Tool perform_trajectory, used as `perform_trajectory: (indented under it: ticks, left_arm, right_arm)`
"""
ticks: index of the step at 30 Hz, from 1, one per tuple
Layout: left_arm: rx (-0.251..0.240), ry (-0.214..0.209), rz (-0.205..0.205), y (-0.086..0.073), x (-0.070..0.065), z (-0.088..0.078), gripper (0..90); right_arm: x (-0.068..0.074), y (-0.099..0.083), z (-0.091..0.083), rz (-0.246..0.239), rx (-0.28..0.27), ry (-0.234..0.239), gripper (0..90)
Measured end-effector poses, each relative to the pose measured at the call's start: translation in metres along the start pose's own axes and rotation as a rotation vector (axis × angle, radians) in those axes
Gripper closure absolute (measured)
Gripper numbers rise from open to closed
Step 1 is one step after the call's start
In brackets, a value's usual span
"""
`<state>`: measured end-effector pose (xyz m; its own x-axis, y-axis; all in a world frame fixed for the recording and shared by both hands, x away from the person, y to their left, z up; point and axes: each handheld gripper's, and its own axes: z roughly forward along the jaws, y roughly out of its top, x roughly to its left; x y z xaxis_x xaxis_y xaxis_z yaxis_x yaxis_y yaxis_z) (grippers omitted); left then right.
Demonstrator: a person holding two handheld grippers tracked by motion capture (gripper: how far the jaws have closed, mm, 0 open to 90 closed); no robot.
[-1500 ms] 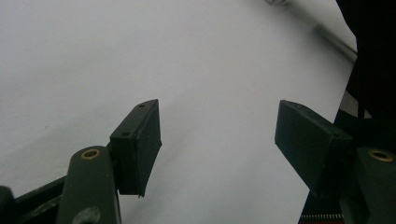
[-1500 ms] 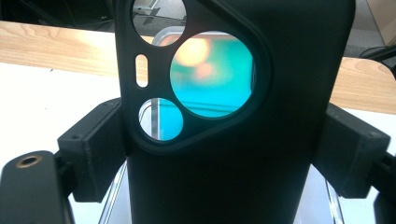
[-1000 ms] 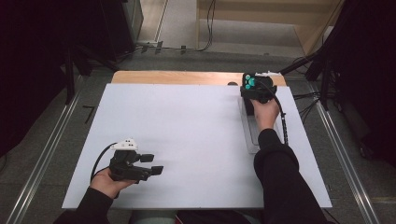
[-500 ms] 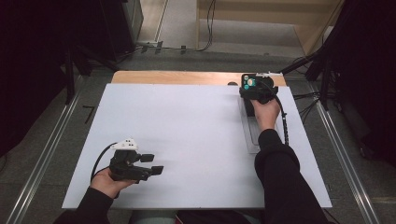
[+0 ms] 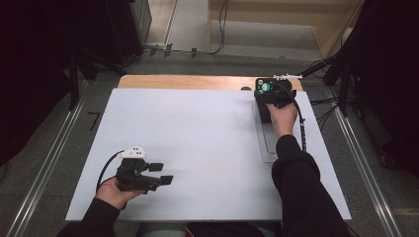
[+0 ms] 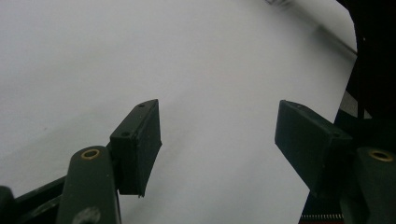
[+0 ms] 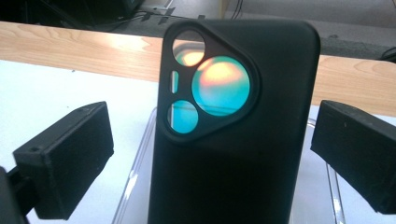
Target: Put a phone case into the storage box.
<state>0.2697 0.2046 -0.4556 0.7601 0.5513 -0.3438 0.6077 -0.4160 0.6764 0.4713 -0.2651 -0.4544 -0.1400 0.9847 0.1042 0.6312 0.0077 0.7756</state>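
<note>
A black phone (image 7: 224,154) with teal-reflecting camera lenses sits over the far end of a clear tray (image 5: 267,148) at the table's right. Its lens end (image 5: 266,88) shows just beyond the person's right hand. My right gripper (image 7: 210,135) straddles the phone. Its jaws have just been opening, and a gap shows between each pad and the phone's sides. My left gripper (image 5: 162,173) rests low at the near left of the white table top (image 5: 197,133). It is open (image 6: 219,126) with nothing between its jaws.
A strip of bare wood (image 5: 188,81) runs along the table's far edge, behind the white top. Cables trail from both grippers. Dark floor, metal rails and black stands surround the table.
</note>
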Motion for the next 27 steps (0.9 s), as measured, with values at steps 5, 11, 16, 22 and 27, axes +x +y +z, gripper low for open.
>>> perform_trajectory:
  ticks: [5, 11, 16, 22, 27]
  left_arm:
    - [-0.003, 0.001, -0.006, 0.001, 0.000, 0.000, 31.3]
    - [0.002, 0.000, -0.004, 0.001, 0.000, 0.001, 31.3]
    - [-0.003, 0.005, -0.013, 0.002, 0.002, 0.001, 31.3]
    - [-0.008, 0.009, -0.020, 0.002, 0.003, -0.001, 31.3]
    - [-0.009, 0.008, -0.016, 0.001, 0.004, -0.002, 31.3]
  right_arm:
    - [0.001, 0.006, -0.006, 0.012, -0.003, 0.020, 0.0]
    - [0.005, 0.016, -0.017, 0.011, -0.014, 0.039, 0.0]
    - [0.008, 0.019, -0.026, 0.014, -0.006, 0.075, 0.0]
    - [0.014, 0.018, -0.033, 0.012, 0.052, 0.160, 0.0]
    - [0.024, 0.014, -0.037, -0.005, 0.068, 0.213, 0.0]
